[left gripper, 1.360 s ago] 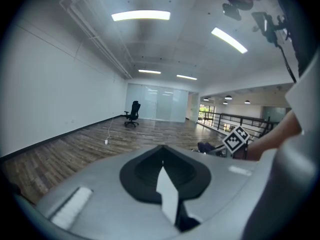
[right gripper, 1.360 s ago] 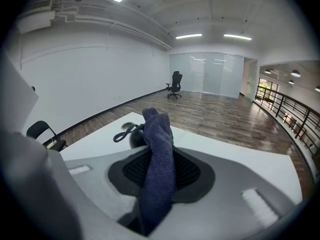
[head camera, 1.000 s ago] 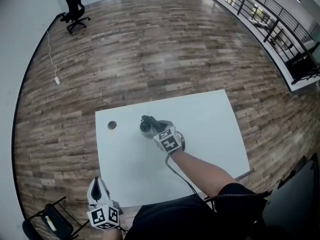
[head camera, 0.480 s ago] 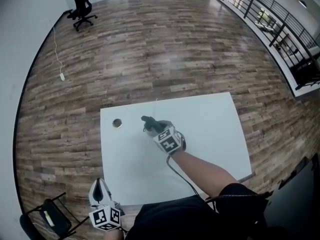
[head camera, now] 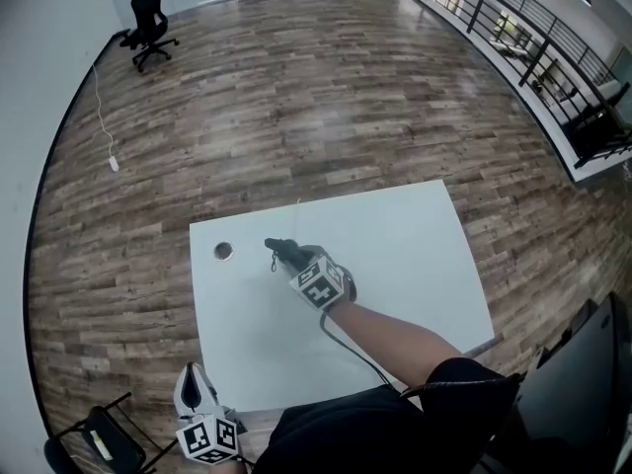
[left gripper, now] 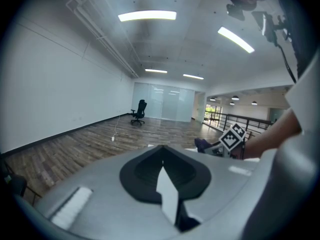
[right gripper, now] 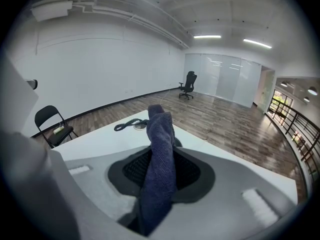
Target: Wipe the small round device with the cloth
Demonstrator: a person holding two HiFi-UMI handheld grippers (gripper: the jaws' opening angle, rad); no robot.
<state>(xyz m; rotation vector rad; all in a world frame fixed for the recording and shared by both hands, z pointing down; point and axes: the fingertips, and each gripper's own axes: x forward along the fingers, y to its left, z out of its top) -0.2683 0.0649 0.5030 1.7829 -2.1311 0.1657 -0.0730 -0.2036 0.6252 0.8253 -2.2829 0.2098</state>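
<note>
- On the white table (head camera: 415, 255), toward its far left corner, sits the small round device (head camera: 223, 251), uncovered and untouched.
- Just to the right of it, the right gripper (head camera: 292, 257) reaches in over the tabletop, its jaws clamped on a dark blue cloth (head camera: 276, 247).
- From the right gripper view, the cloth stands up between the pads as a folded strip, with the device beyond its tip and apart from it.
- A dark looped cord (right gripper: 125, 125) lies on the table just beside the device.
- Down at the near left corner, off the table's edge, the left gripper (head camera: 194, 378) hangs with its jaws drawn together on nothing.
- Across the wooden floor (head camera: 326, 97), a black office chair (head camera: 146, 23) stands by the far wall.
</note>
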